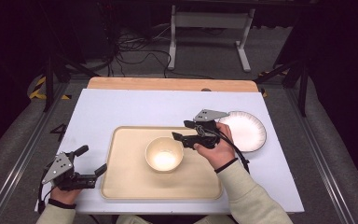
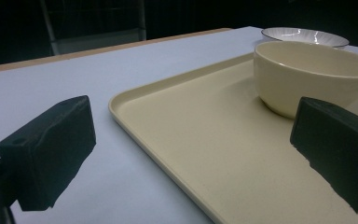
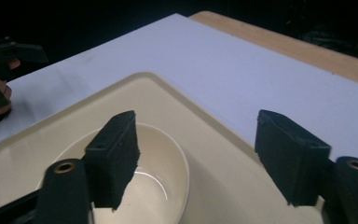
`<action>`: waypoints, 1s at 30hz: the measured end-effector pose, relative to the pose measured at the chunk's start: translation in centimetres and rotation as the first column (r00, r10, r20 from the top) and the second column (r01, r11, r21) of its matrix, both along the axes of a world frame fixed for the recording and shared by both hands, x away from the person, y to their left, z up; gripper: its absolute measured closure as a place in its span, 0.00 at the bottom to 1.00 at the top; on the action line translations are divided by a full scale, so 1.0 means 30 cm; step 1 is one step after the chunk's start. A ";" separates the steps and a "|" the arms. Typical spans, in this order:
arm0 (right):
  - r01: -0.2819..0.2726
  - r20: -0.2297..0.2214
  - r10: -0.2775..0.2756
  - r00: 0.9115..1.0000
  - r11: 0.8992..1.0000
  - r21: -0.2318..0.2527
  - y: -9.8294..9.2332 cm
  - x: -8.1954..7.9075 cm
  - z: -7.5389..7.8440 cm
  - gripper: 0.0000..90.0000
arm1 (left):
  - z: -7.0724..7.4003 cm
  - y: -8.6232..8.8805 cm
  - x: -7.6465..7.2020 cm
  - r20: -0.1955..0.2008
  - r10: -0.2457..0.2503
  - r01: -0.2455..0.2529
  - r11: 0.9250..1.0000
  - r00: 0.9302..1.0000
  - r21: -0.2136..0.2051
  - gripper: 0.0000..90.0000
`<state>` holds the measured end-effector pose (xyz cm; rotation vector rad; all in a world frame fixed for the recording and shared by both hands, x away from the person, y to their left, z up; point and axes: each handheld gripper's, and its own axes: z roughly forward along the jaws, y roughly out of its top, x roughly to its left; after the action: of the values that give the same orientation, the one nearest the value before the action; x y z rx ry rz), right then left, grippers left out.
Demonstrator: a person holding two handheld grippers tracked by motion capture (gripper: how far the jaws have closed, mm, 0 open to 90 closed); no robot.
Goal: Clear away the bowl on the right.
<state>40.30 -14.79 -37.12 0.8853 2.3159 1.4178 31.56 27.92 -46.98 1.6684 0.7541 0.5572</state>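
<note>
Nearest the camera, the left gripper (image 1: 92, 164) rests at the near left corner of the table, its blocky black jaws spread wide with nothing between them, one over the tray's left rim. The right gripper (image 1: 181, 130) hovers just above the bowl's (image 1: 164, 154) far right rim, jaws parted and gripping nothing. The bowl is round, smooth and glossy cream, and stands upright in the middle of a matte cream tray (image 1: 121, 182) with rounded corners and a raised lip. A shallow white plate (image 1: 251, 135) with a ribbed rim lies right of the tray, on the pale tabletop (image 1: 121, 107).
</note>
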 end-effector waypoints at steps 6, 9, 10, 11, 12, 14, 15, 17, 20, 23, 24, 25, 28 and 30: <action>0.003 0.071 -0.006 0.997 0.999 0.041 -0.030 -0.021 -0.002 0.15 | -0.001 -0.001 0.001 0.000 0.003 -0.003 1.000 1.000 0.001 0.01; -0.025 0.074 0.022 0.997 0.999 0.046 -0.053 -0.029 0.002 0.12 | -0.001 -0.001 0.001 0.000 0.002 -0.002 1.000 1.000 0.001 0.01; -0.024 0.085 0.019 0.996 0.998 0.066 -0.066 -0.033 0.002 0.12 | -0.001 -0.001 0.001 0.000 0.002 -0.002 1.000 1.000 0.001 0.01; -0.027 0.092 0.020 0.996 0.997 0.073 -0.076 -0.036 0.003 0.12 | -0.001 -0.001 0.001 0.000 0.002 -0.002 1.000 1.000 0.000 0.01; -0.027 0.092 0.020 0.996 0.997 0.073 -0.076 -0.036 0.003 0.12 | -0.001 -0.001 0.001 0.000 0.002 -0.002 1.000 1.000 0.000 0.01; -0.034 0.104 0.025 0.994 0.996 0.086 -0.098 -0.042 0.002 0.12 | -0.001 -0.001 0.001 0.000 0.002 -0.002 1.000 1.000 0.001 0.01; -0.039 0.114 0.029 0.993 0.995 0.087 -0.111 -0.045 0.001 0.11 | -0.001 -0.001 0.001 0.001 0.002 -0.002 1.000 1.000 0.001 0.01; -0.049 0.132 0.037 0.991 0.995 0.089 -0.138 -0.051 -0.002 0.10 | -0.001 -0.001 0.001 0.000 0.002 -0.002 1.000 1.000 0.000 0.01; -0.052 0.173 0.034 0.984 0.994 0.100 -0.173 -0.059 -0.008 0.10 | 0.000 0.000 0.002 0.003 0.003 -0.003 1.000 1.000 0.001 0.01; -0.053 0.210 0.030 0.977 0.993 0.106 -0.208 -0.066 -0.018 0.10 | -0.001 -0.001 0.001 0.000 0.001 -0.001 1.000 1.000 -0.002 0.01; -0.054 0.220 0.030 0.975 0.993 0.106 -0.218 -0.069 -0.020 0.10 | -0.001 -0.001 0.001 0.001 0.001 -0.001 1.000 1.000 -0.002 0.01; -0.056 0.227 0.029 0.973 0.992 0.115 -0.228 -0.072 -0.023 0.10 | -0.001 -0.001 0.001 0.000 0.001 -0.001 1.000 1.000 -0.001 0.01; -0.063 0.238 0.029 0.971 0.989 0.135 -0.255 -0.079 -0.028 0.08 | -0.001 -0.001 0.001 0.000 0.001 -0.001 1.000 1.000 -0.002 0.01; -0.066 0.243 0.027 0.970 0.986 0.154 -0.275 -0.084 -0.032 0.07 | 0.000 -0.001 0.001 0.001 0.000 0.000 1.000 1.000 -0.002 0.01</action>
<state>37.77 -23.05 -38.08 0.6613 2.0789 1.6510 31.60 27.90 -46.99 1.6663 0.7538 0.5578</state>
